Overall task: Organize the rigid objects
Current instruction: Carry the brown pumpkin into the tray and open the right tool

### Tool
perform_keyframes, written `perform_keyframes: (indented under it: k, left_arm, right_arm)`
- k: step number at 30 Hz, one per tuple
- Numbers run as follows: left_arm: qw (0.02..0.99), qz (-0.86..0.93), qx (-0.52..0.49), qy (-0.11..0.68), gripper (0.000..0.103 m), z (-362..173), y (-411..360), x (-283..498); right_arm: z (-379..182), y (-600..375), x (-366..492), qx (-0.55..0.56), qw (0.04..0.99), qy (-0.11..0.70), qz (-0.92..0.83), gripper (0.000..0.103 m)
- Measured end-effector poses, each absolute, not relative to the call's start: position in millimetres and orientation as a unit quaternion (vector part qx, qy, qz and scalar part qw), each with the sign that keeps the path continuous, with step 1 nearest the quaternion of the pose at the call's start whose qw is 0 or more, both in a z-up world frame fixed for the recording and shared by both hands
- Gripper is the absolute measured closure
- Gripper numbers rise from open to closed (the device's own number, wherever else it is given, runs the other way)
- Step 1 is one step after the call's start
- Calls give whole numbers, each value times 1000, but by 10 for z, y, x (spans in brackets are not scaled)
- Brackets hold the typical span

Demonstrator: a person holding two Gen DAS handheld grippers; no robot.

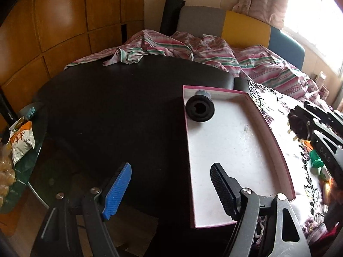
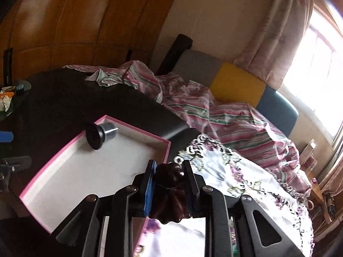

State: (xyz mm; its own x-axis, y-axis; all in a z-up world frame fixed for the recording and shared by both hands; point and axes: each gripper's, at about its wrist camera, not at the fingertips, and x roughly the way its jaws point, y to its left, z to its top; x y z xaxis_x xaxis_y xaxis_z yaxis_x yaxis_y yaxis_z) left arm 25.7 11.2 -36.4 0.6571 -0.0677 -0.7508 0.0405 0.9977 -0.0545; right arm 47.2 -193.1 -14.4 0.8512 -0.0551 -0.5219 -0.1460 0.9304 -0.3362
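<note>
Hair claw (image 2: 169, 177), dark brown, sits pinched between my right gripper (image 2: 168, 171) jaws, above the floral cloth (image 2: 225, 171) beside the pink-rimmed tray (image 2: 133, 126). My left gripper (image 1: 169, 190) jaws are spread and empty, near the tray's close end.

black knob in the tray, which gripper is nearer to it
Left, I think. The left gripper hangs open over the tray's near end; the right gripper, clamping a brown clip, is beyond its side, farther from the knob.
</note>
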Motion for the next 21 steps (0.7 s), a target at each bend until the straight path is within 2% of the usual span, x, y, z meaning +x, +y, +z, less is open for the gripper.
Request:
perform_keyframes:
  k: [11,21]
  left_arm:
    - [919,-10,-22,393,26,-263,292,221]
    - [924,-16,-17,382,26,-206,319,231]
  right_arm:
    - [-295,-1599,1002,-73,921,370,96,80]
    - [-733,-1175,1452,-65,893,434,99,79]
